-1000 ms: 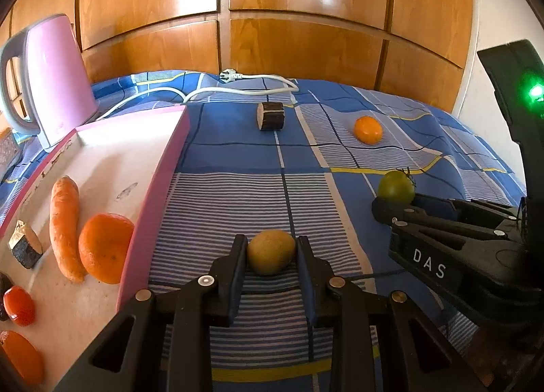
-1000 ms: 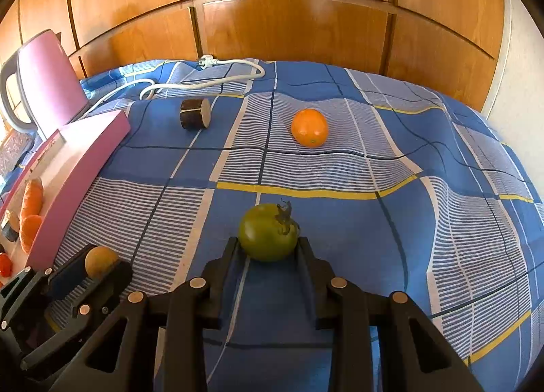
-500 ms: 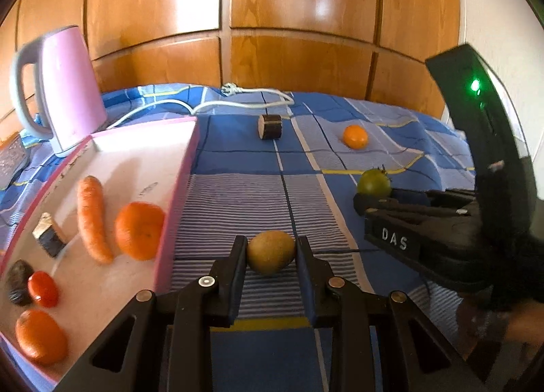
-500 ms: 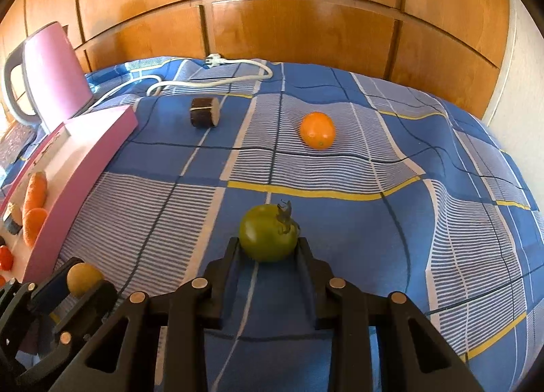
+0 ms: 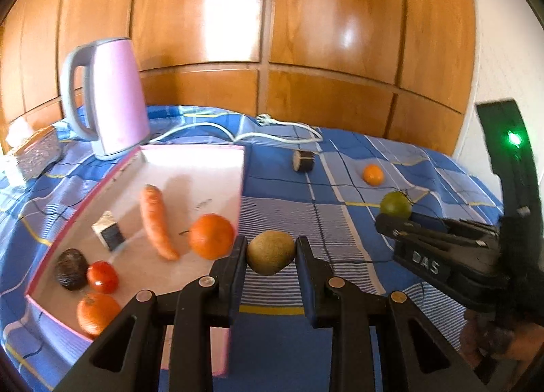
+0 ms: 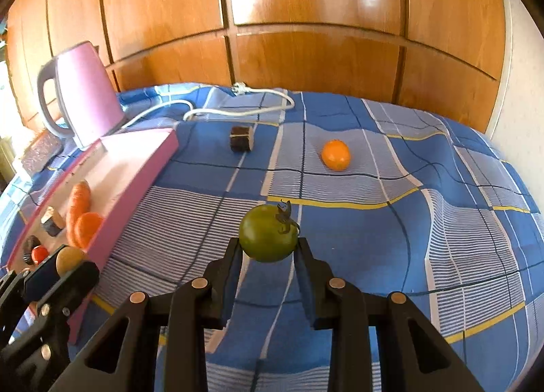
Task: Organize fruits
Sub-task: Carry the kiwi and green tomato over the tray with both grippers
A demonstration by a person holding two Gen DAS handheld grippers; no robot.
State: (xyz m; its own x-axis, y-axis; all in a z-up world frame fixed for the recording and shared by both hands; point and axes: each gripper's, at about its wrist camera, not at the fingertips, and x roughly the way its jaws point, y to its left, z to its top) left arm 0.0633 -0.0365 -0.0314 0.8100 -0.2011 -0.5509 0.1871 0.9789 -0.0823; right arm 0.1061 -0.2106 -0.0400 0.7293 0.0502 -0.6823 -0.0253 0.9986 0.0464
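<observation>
Kiwi (image 5: 270, 252) is clamped in our left gripper (image 5: 271, 252), pink tray (image 5: 190, 154) just to its left; right gripper (image 6: 268, 249) pinches the green tomato (image 6: 268, 234), farther right.

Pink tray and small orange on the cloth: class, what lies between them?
In the right wrist view, a dark round-cut chunk lies on the blue checked cloth between the pink tray and the small orange.
</observation>
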